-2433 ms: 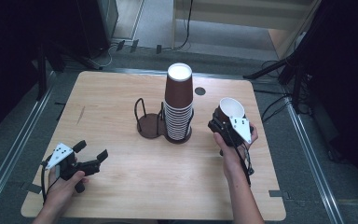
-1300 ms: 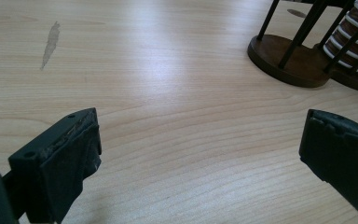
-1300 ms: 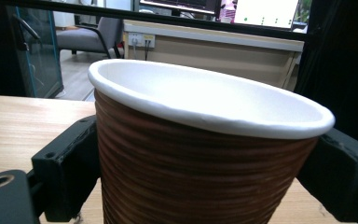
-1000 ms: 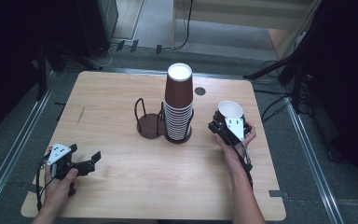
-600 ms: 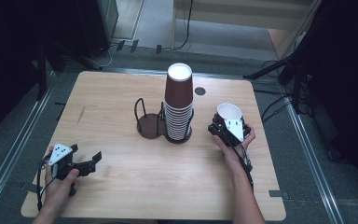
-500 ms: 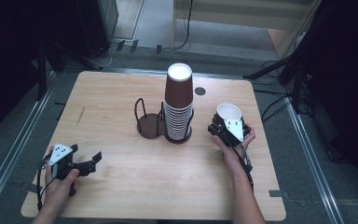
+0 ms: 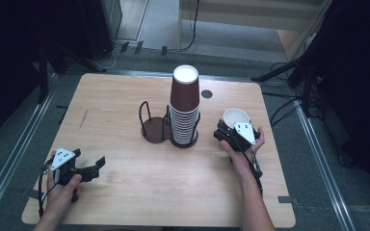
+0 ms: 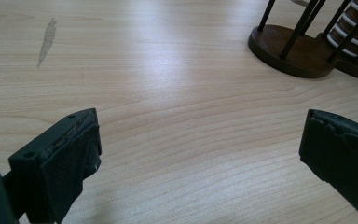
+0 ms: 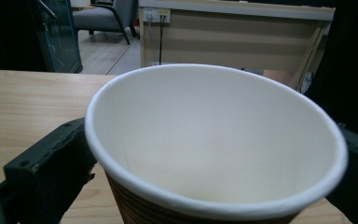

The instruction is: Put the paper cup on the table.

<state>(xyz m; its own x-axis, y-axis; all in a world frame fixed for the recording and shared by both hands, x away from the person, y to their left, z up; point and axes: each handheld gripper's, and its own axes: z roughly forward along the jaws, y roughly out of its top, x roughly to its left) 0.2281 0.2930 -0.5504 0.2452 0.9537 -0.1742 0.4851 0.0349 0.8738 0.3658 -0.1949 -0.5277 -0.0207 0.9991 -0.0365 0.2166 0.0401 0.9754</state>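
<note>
Nearest us, our left gripper (image 7: 92, 167) sits low at the near left of the table (image 7: 125, 197), its jaws spread wide with nothing between them; in the left gripper view only bare wood lies between the two pads (image 8: 70, 163). Our right gripper (image 7: 229, 134) is at the right side of the table, jaws closed on a cup (image 7: 235, 118), one jaw on each side of its brown wall. The cup is upright, mouth up, white inside, close in the right gripper view (image 9: 214, 144). Whether its base touches the table we cannot tell. Farther in, just left of the cup, an upside-down stack (image 7: 185, 108) of brown cups stands in a wire rack (image 7: 155, 126). Beyond it a small dark hole (image 7: 206, 94) marks the tabletop.
</note>
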